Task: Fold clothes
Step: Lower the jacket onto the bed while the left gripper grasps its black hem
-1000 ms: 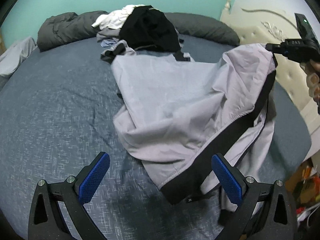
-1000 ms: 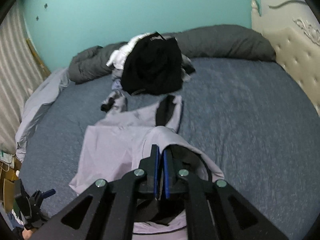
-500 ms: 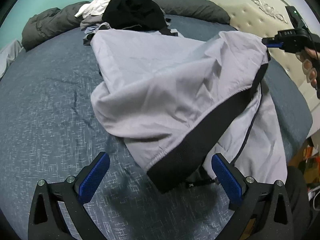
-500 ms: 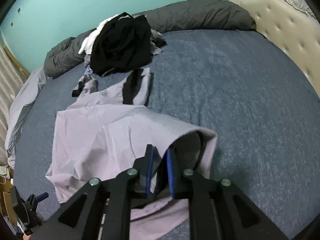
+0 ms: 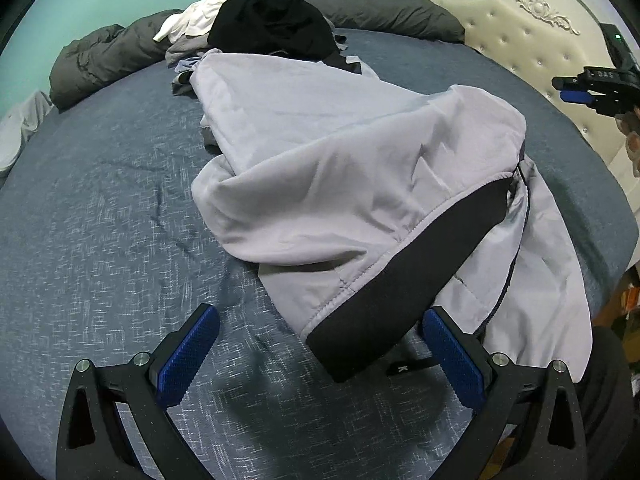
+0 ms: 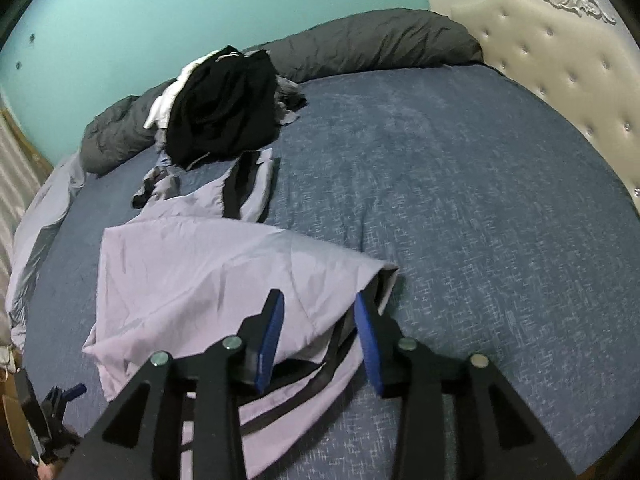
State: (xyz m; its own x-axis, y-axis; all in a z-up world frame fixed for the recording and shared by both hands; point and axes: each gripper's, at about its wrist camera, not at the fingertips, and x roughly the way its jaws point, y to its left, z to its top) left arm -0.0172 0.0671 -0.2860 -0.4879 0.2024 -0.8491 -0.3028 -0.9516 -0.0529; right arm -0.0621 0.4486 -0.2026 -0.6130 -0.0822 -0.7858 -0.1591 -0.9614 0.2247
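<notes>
Teal-walled bedroom, big blue bed [image 6: 460, 208], unfolded clothes pile [image 5: 264, 28] heaped near the far pillows. Lilac jacket [image 5: 340, 168] now lying slack mid-bed, black hem band [image 5: 400, 292] nearest. Right gripper [image 6: 318, 340] just let go of the lifted edge, fingers spread wide. Left gripper [image 5: 320, 360] also spread, holding nothing. So probably one fold laid down, next grab pending.

You've got a smooth, slightly shiny lilac jacket [image 5: 340, 152] lying on a matt, heathered blue bedsheet [image 5: 100, 240], plus that glossy tufted headboard [image 6: 560, 64].

Teal wall [image 6: 160, 20]; tufted cream headboard [image 6: 560, 52]; blue bed [image 6: 460, 168]
</notes>
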